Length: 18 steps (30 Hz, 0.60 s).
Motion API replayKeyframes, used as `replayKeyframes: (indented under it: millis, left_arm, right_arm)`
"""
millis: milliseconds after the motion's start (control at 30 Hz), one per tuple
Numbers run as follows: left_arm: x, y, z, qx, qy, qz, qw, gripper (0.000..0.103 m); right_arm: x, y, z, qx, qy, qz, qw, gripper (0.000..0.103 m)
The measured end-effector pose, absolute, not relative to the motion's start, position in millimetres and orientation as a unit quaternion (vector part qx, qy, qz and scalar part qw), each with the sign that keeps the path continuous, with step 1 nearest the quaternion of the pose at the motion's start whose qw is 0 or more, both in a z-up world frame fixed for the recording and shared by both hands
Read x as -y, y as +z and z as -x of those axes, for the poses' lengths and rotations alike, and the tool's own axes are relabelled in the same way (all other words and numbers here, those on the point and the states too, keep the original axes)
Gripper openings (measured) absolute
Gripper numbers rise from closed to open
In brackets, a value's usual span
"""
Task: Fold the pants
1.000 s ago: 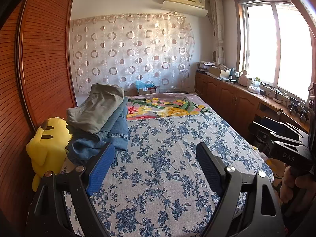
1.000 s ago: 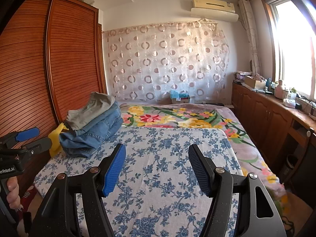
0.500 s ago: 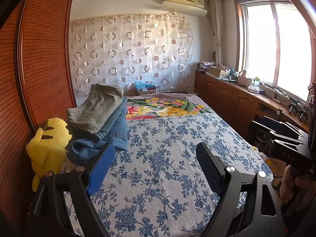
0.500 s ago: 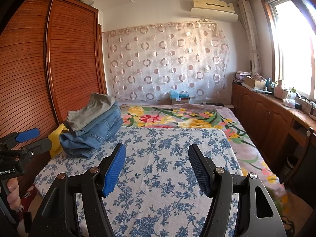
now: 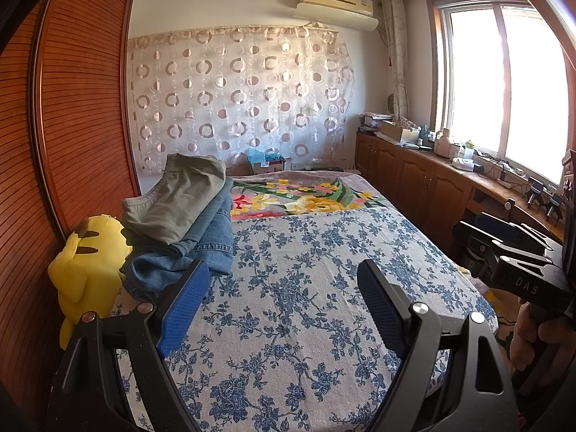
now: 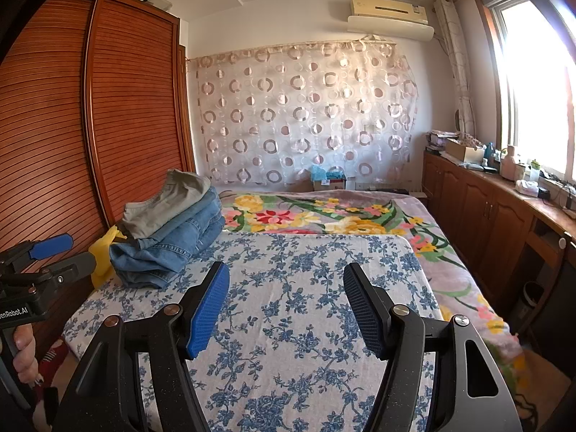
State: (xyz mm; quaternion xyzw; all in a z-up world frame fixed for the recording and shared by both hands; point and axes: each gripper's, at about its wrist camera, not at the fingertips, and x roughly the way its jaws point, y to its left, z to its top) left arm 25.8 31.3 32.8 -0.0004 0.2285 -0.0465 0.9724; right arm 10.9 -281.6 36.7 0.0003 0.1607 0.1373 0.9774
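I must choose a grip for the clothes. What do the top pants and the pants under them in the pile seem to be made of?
Top olive-grey pants: probably matte woven cotton, like twill; smooth, no sheen.
Blue pants under them: likely denim; faded blue, thick folded edges and visible stitched seams.

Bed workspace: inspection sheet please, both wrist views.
Surface: bed with blue floral cover, flat; flowered blanket beyond.
Job's things: stack of folded pants at the left edge, khaki pair on top of jeans.
Clutter: yellow plush toy beside the stack.
Grippers: left claw and right claw open, empty, above the cover.
Cables: some on the window counter.
Surroundings: wardrobe, curtain, air conditioner, window.
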Motion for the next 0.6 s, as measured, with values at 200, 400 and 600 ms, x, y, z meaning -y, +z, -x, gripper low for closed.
replayKeyframes:
  millis: [200, 400, 600]
  left_arm:
    - [-32.0, 32.2, -25.5, -0.229, -0.046, 0.000, 0.972, 0.085]
    - [-30.8, 32.6, -25.6, -0.228, -0.046, 0.000, 0.972, 0.085]
    - [-29.1, 36.8, -24.4, -0.226, -0.046, -0.001, 0.973, 0.085]
  right_arm:
    - [281.7, 36.4, -11.1, -0.161, 0.138, -0.001, 0.977, 0.068]
    - [281.8, 36.1, -10.5, -0.161, 0.137, 0.000, 0.977, 0.068]
    - [282.0, 35.8, -10.6, -0.161, 0.138, 0.000, 0.977, 0.068]
